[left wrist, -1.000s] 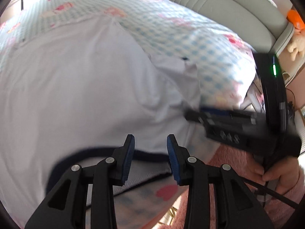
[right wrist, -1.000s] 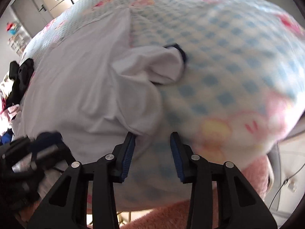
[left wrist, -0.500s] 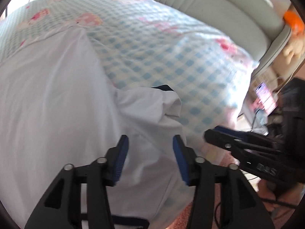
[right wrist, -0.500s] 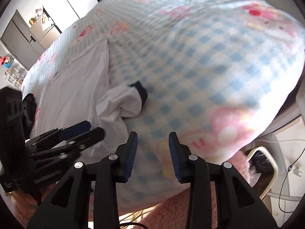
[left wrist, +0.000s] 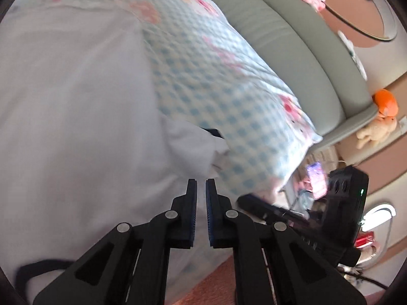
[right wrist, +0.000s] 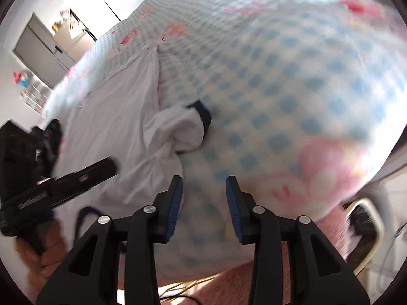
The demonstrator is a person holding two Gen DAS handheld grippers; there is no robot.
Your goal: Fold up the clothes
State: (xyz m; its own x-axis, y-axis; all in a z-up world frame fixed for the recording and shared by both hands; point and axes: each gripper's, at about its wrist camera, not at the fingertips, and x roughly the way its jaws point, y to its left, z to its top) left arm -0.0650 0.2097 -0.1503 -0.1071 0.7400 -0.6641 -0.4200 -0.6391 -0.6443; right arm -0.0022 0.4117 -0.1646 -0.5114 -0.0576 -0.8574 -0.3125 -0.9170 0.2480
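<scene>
I'm hovering my left gripper (left wrist: 201, 183), jaws nearly clenched on nothing, and right gripper (right wrist: 204, 180), jaws released, near the white shirt's (left wrist: 76, 117) bunched sleeve (right wrist: 180, 129), risking pinching the checked bedsheet (right wrist: 292, 89) too.

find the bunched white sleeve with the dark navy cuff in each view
Left wrist: the bunched white sleeve with the dark navy cuff sits at centre, just above the fingertips.
Right wrist: the same sleeve sits left of centre, above the fingertips.
Shared landmark: the blue-and-white checked bedspread beside it.
</scene>
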